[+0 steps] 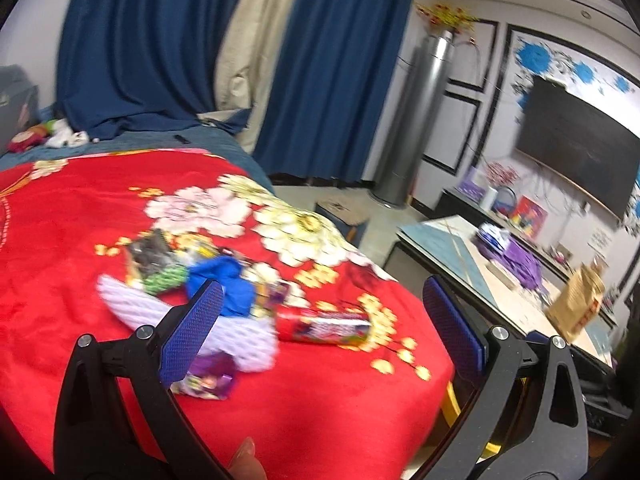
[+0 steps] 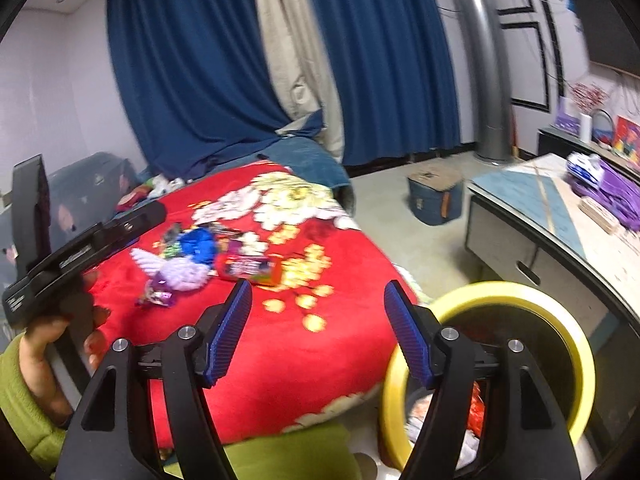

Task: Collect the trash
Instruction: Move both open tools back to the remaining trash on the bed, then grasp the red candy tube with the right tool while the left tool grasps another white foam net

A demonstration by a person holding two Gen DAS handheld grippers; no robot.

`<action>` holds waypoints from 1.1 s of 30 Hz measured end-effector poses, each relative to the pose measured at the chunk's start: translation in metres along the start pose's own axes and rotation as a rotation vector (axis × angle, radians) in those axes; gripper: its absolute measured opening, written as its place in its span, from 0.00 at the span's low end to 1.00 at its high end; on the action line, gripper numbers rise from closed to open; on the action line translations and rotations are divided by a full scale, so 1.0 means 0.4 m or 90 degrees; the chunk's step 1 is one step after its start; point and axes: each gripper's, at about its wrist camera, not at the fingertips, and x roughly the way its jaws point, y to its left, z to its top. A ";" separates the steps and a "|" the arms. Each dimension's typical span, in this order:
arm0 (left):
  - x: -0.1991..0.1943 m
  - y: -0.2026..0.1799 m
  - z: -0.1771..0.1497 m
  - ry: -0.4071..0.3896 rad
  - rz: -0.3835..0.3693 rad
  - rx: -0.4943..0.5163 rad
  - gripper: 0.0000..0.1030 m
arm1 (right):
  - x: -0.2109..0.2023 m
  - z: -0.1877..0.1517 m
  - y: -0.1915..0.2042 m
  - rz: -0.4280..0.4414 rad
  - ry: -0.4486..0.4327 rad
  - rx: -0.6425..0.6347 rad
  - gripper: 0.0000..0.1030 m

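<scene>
A pile of trash lies on the red flowered blanket (image 1: 60, 272): a red snack tube (image 1: 324, 326), a blue crumpled wrapper (image 1: 228, 284), white foam netting (image 1: 160, 312), a purple wrapper (image 1: 208, 378) and a green and grey packet (image 1: 156, 260). My left gripper (image 1: 320, 332) is open and empty just above the pile, the tube between its fingers. My right gripper (image 2: 318, 328) is open and empty over the blanket's near edge, nearer than the pile (image 2: 200, 256). A yellow-rimmed trash bin (image 2: 520, 292) with some trash inside stands at the lower right.
A low tiled table (image 2: 520, 188) with purple items stands right of the bed. A blue box (image 2: 434, 196) sits on the floor. Blue curtains (image 2: 180, 80) hang behind. My left hand with its gripper body (image 2: 80, 256) shows at the left of the right wrist view.
</scene>
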 end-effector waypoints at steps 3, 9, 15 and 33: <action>-0.014 0.038 0.016 -0.014 0.020 -0.014 0.89 | 0.024 0.018 0.044 0.024 0.004 -0.017 0.64; -0.040 0.112 0.043 -0.033 0.058 -0.038 0.89 | 0.081 0.046 0.126 0.070 0.019 -0.032 0.64; -0.050 0.192 0.052 -0.022 0.089 -0.079 0.89 | 0.134 0.074 0.182 0.086 0.022 -0.048 0.64; 0.018 0.365 -0.009 0.065 0.108 -0.204 0.89 | 0.344 0.054 0.159 0.047 0.113 -0.038 0.81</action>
